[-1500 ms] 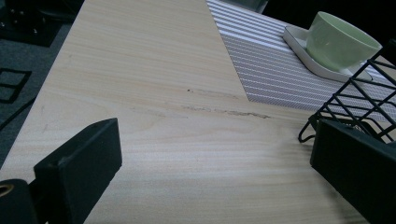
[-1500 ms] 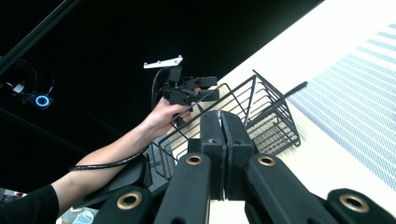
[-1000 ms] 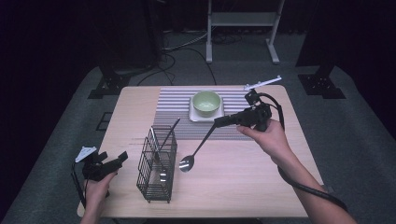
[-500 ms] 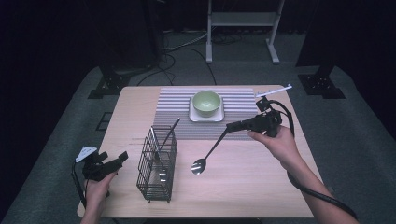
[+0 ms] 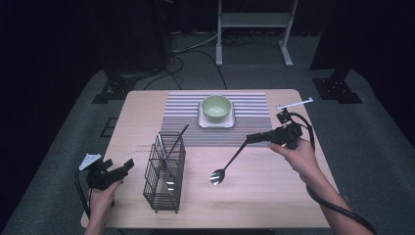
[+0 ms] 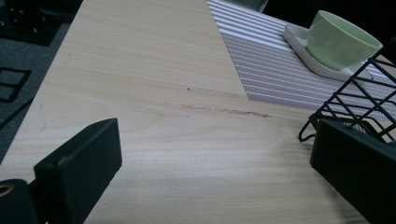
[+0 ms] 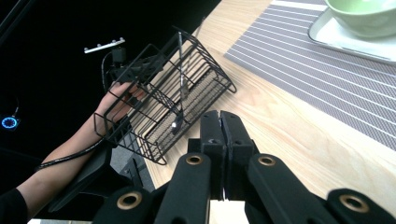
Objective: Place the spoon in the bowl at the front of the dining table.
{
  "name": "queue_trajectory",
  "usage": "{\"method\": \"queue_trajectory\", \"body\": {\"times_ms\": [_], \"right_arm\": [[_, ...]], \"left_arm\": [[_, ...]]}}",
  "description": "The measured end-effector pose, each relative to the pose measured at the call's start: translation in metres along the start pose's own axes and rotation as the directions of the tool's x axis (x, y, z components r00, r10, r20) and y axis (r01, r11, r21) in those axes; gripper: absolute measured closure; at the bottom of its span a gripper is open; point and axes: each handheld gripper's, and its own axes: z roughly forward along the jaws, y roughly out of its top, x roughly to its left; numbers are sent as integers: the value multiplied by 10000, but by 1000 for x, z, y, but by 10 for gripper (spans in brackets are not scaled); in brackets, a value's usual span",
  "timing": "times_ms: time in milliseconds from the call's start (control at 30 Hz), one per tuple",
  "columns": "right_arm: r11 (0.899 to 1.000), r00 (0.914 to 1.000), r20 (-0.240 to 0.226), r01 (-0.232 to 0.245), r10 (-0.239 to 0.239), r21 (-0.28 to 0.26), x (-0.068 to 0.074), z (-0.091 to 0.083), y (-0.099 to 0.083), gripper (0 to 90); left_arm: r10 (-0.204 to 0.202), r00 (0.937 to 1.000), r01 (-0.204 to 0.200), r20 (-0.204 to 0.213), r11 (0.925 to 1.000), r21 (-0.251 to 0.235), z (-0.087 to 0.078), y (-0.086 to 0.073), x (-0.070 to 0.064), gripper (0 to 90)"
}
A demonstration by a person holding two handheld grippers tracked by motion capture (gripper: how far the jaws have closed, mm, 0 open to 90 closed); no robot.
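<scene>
My right gripper (image 5: 251,138) hovers over the table's right half, shut on the dark handle of a metal spoon (image 5: 229,160). The spoon slants down to the left, its bowl low over the wood. In the right gripper view the jaws (image 7: 221,123) are pressed together. A black wire cutlery basket (image 5: 165,171) stands at front left with a utensil (image 5: 173,142) leaning in it. My left gripper (image 5: 121,165) rests to the basket's left, open and holding nothing. In the left gripper view its fingers (image 6: 79,161) stand wide apart over bare wood, with the basket (image 6: 359,100) at the right.
A green bowl (image 5: 216,107) sits on a white square plate (image 5: 215,122) on a striped placemat (image 5: 254,110) at the back centre. The table's front edge (image 5: 220,227) lies close to both hands. A cable (image 5: 337,208) trails from the right gripper.
My right gripper has carried the spoon to the right and toward the front, away from the basket. The left gripper has stayed where it was.
</scene>
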Motion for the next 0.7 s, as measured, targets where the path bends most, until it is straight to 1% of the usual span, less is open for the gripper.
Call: {"method": "queue_trajectory", "body": {"times_ms": [200,433,700], "right_arm": [[9995,9996,95,-281,282,-113,-12,-4,-8,889],[9983,9983,201,-541,545,-196,-22,-6,-14,889],[9960,9960,392,-791,807,-416,-36,-8,-15,889]], "left_arm": [[5,10000,-5,-4,10000,3,0,0,0,10],[24,10000,-24,-3,10000,3,0,0,0,10],[0,10000,0,-14,10000,-1,0,0,0,10]]}}
